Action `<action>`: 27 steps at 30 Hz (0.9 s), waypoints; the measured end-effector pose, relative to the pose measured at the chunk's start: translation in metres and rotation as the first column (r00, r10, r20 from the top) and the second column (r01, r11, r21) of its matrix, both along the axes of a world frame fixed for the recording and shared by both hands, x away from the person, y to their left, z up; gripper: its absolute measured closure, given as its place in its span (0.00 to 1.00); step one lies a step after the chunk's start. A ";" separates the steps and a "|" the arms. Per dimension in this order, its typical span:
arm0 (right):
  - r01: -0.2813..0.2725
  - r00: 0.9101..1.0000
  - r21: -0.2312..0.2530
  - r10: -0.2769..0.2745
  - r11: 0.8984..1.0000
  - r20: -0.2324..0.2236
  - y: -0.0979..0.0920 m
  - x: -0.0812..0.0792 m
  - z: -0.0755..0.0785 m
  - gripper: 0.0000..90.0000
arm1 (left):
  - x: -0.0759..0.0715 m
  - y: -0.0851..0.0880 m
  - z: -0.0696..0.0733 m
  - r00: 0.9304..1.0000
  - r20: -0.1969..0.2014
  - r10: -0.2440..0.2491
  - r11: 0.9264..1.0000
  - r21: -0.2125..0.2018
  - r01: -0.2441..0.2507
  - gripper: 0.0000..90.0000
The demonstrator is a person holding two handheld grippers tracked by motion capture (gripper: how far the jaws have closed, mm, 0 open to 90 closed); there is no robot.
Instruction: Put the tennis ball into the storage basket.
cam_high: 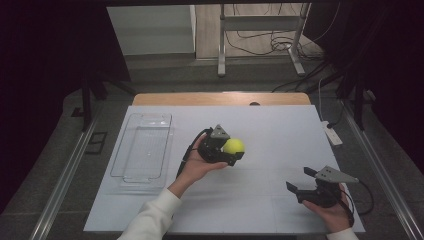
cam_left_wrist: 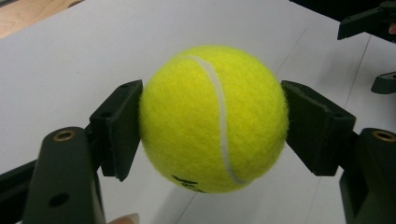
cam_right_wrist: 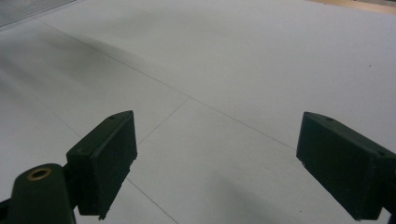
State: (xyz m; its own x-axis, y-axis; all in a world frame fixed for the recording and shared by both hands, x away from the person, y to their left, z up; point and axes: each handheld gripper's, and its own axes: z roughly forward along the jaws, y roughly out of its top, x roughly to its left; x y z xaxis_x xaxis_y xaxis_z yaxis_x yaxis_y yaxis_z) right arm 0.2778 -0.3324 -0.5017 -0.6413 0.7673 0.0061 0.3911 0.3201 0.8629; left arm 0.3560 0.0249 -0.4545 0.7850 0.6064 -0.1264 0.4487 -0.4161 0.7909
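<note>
The yellow tennis ball (cam_left_wrist: 213,119) sits tight between the two black jaws of the left gripper (cam_high: 231,150), which squeeze it from both sides. It is held up over the middle of the white table (cam_high: 280,125). A clear plastic tray (cam_high: 144,150) lies to the left, well apart from the ball. Near the right front corner, the right gripper (cam_high: 299,181) has its jaws wide apart with nothing between them.

One fuzzy yellow tennis ball (cam_left_wrist: 213,119), one clear rectangular plastic tray (cam_high: 143,148), two black two-jaw grippers and one white power strip (cam_high: 332,133) are counted on the white table (cam_high: 280,125).
</note>
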 end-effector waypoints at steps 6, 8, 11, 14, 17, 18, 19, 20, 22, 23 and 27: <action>0.002 1.000 -0.004 -0.002 1.000 0.001 0.000 0.000 0.000 0.14 | -0.001 0.005 0.001 1.000 0.006 0.006 1.000 -0.004 -0.006 0.29; 0.000 1.000 -0.004 0.000 1.000 0.000 0.000 0.000 0.000 0.14 | -0.001 0.006 0.001 1.000 0.008 0.012 1.000 -0.008 -0.012 0.29; -0.001 1.000 -0.001 0.001 1.000 0.003 0.000 -0.001 0.001 0.14 | -0.003 0.008 0.003 1.000 0.015 0.018 1.000 -0.008 -0.018 0.29; -0.001 1.000 0.004 0.001 1.000 0.005 -0.001 -0.001 0.001 0.14 | -0.005 0.010 0.005 0.999 0.023 0.024 1.000 -0.008 -0.024 0.29; -0.002 1.000 0.004 0.002 1.000 0.005 -0.001 -0.001 0.001 0.14 | -0.006 0.013 0.007 0.999 0.028 0.030 0.999 -0.013 -0.029 0.29; -0.002 1.000 0.003 0.002 1.000 0.004 -0.001 -0.002 0.001 0.14 | -0.006 0.013 0.007 0.999 0.029 0.029 1.000 -0.012 -0.029 0.29; -0.002 1.000 0.003 0.002 1.000 0.004 0.000 -0.002 0.001 0.14 | -0.006 0.015 0.008 0.999 0.032 0.031 0.999 -0.011 -0.031 0.29; -0.003 1.000 0.003 0.003 1.000 0.003 0.000 -0.002 0.001 0.14 | -0.006 0.015 0.008 0.999 0.032 0.031 0.999 -0.012 -0.031 0.29; -0.002 1.000 0.002 0.002 1.000 0.003 0.000 -0.001 0.001 0.14 | -0.006 0.016 0.008 0.999 0.034 0.036 0.999 -0.014 -0.036 0.29; -0.002 1.000 0.002 0.002 1.000 0.003 0.000 -0.001 0.001 0.14 | -0.006 0.017 0.009 0.999 0.035 0.037 0.999 -0.017 -0.036 0.29; -0.002 1.000 0.001 0.002 1.000 0.003 0.000 -0.001 0.000 0.14 | -0.007 0.020 0.011 0.998 0.039 0.043 0.999 -0.022 -0.043 0.29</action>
